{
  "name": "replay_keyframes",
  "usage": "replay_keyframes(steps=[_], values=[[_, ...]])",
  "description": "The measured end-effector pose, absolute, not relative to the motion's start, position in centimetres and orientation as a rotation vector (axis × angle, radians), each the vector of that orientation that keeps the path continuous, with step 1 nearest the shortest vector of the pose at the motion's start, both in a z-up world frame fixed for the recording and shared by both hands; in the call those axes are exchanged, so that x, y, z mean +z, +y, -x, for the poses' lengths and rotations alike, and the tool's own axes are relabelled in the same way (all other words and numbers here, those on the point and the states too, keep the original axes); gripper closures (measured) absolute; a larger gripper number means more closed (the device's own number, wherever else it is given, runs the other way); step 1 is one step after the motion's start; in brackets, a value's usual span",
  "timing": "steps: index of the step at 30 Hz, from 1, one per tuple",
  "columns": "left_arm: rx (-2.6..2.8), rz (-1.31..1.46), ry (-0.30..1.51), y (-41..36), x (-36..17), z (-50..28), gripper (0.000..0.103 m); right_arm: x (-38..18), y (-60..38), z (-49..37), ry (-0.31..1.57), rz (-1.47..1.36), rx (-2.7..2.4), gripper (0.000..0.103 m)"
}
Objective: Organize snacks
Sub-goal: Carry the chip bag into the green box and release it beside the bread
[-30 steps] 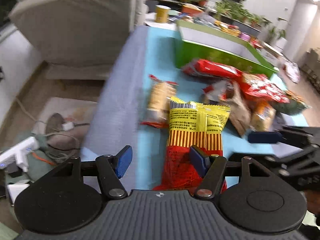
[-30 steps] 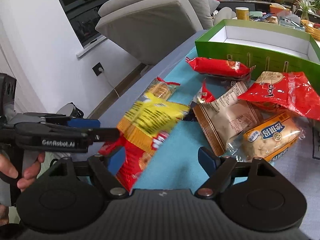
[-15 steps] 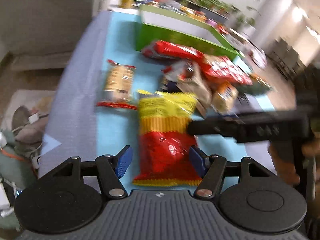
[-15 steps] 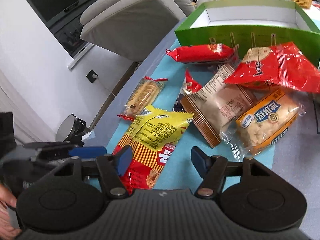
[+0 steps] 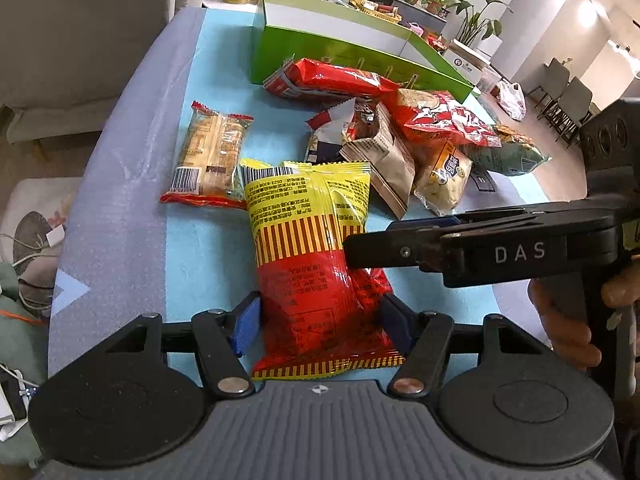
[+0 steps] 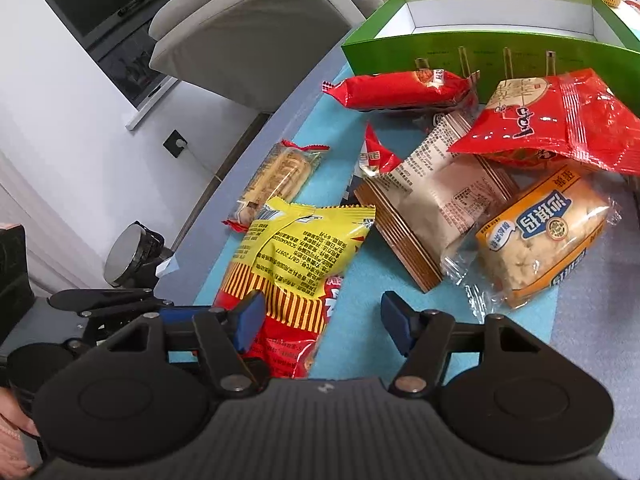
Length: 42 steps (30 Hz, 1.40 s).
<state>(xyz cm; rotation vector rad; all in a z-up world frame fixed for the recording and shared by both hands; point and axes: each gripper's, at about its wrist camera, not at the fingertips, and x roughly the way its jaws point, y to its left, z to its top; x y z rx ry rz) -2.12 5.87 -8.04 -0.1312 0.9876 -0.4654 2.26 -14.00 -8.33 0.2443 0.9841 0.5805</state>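
Since a second ago our left gripper (image 5: 320, 322) has come forward over the yellow-red bag (image 5: 316, 264), so the bag's red lower end now lies between its blue pads (image 5: 246, 326); both pads sit just beside the bag's edges, and we cannot tell whether they press it. The fingers are spread about the bag's width. Our right gripper (image 6: 322, 320) has swung across from the right and now reaches over the same bag, its jaws apart; in the right wrist view its left pad (image 6: 250, 320) hangs over the bag's striped middle and the other pad is over bare blue mat (image 6: 352, 320).

The bag lies flat on the mat, yellow end pointing away from us toward the green box (image 5: 340, 52). Just left of it lies a clear biscuit pack (image 5: 210, 156), its corner touching the bag's top. Beyond and to the right sit a long red pack (image 5: 332, 80) against the box wall, a brown pouch (image 5: 384, 164), a red bag (image 5: 444, 120) and a clear pack of crackers (image 6: 548, 236), overlapping in a loose pile.
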Motion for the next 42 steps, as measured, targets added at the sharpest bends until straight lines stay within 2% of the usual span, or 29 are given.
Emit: replay_keyframes(steps=[7,9,11,13,27,42], values=[[-0.459,0.113,0.970,5.7,-7.8,2.2,0.048,-8.4,-13.8,-2.6,0.996,-0.267,0.612,0.031],[-0.459,0.091,0.959,5.4,-7.7,2.2,0.050,-8.4,-13.9,-2.7,1.002,-0.285,0.625,0.036],[-0.469,0.073,0.943,5.0,-7.4,2.3,0.053,-8.3,-14.3,-2.8,1.014,-0.336,0.661,0.045],[-0.477,0.076,0.928,4.9,-7.1,2.3,0.053,-8.1,-14.8,-2.8,1.009,-0.370,0.683,0.047],[-0.531,0.016,0.805,1.7,-2.3,-0.8,0.053,-3.8,-18.9,-3.9,0.850,-0.409,0.647,0.047],[-0.621,-0.086,0.746,-7.4,2.3,-11.8,0.053,-0.4,-25.7,-11.0,0.739,-0.545,0.454,0.047]])
